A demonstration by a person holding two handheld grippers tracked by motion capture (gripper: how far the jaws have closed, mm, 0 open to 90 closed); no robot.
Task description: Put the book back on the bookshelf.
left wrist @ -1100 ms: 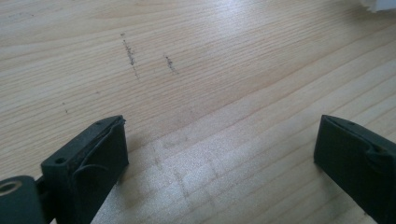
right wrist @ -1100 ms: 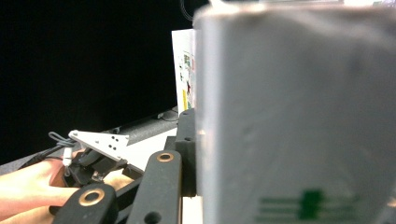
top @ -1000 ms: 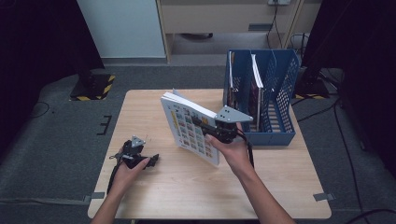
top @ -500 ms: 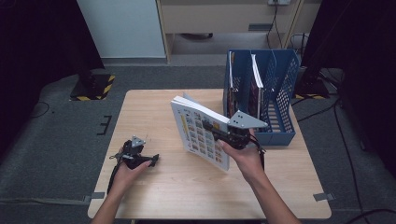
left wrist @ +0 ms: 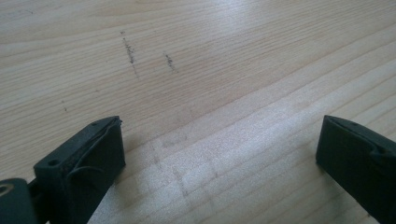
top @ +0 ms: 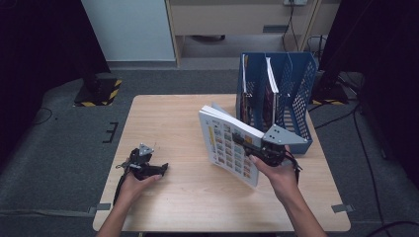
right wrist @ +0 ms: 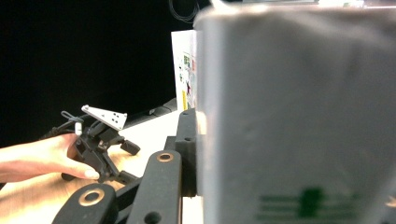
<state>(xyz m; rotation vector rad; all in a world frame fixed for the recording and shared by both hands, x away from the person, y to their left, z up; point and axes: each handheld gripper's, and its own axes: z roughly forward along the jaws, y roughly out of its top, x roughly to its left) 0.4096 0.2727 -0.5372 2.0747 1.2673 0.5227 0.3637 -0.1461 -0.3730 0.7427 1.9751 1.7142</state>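
Right gripper (top: pixel 249 146) clamps the book (top: pixel 228 145) mid-frame — best kept upright, lined up with the blue rack (top: pixel 296 91) slot; left gripper (top: pixel 159 169) rests open.

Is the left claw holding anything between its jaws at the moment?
No, the left claw stands open, with bare wooden table between its jaws.

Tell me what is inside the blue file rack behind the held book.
The blue file rack holds upright books or folders: a dark one in the left slot and a white-edged one in the next. The right slot looks empty. The book in the right gripper covers the rack's lower left.
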